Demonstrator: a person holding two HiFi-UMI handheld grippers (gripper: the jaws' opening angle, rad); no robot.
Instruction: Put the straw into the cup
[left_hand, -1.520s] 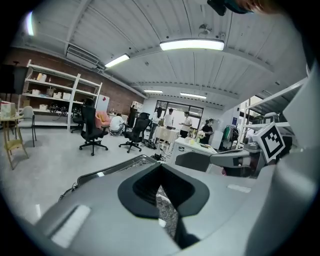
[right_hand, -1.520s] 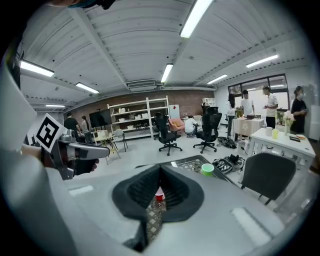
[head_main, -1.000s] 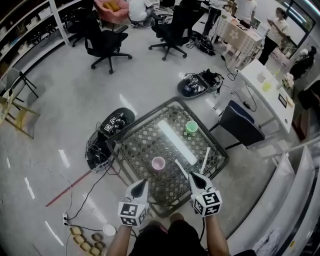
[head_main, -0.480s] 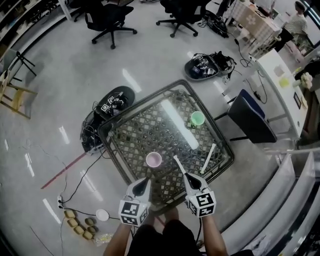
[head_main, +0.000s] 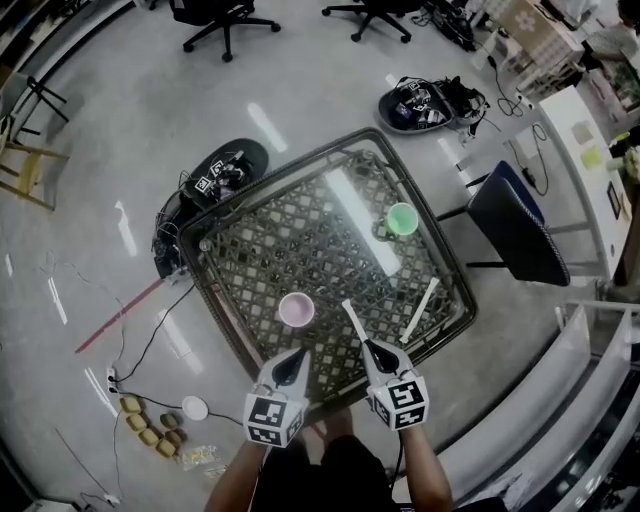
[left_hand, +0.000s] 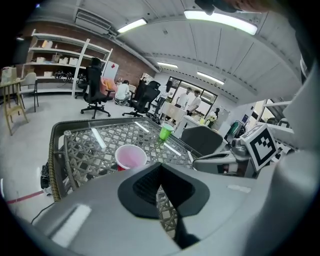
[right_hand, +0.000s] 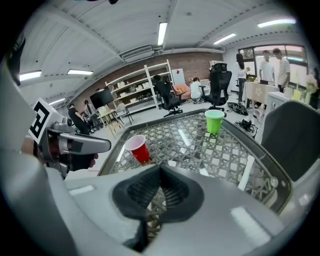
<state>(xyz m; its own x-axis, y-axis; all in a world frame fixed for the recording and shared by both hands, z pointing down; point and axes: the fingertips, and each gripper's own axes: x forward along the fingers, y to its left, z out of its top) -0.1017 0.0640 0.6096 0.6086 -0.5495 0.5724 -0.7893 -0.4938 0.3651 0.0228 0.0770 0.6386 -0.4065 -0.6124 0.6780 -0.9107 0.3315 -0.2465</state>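
Wicker-lattice glass-topped table (head_main: 270, 235) now looms closer: left gripper (head_main: 296, 357) and right gripper (head_main: 369, 348), both pressed together and empty, have descended toward white straw (head_main: 354, 321) beside red plastic cup (head_main: 297, 310); pickup likely next.

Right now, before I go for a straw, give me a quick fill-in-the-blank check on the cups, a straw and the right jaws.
1. The near cup is ___ on the outside.
2. The far cup is ___.
3. In the head view, a white straw lies flat on the table, to the ___ of the right gripper.
4. The right gripper's jaws are ___.

Missing words: red; green; right; shut.
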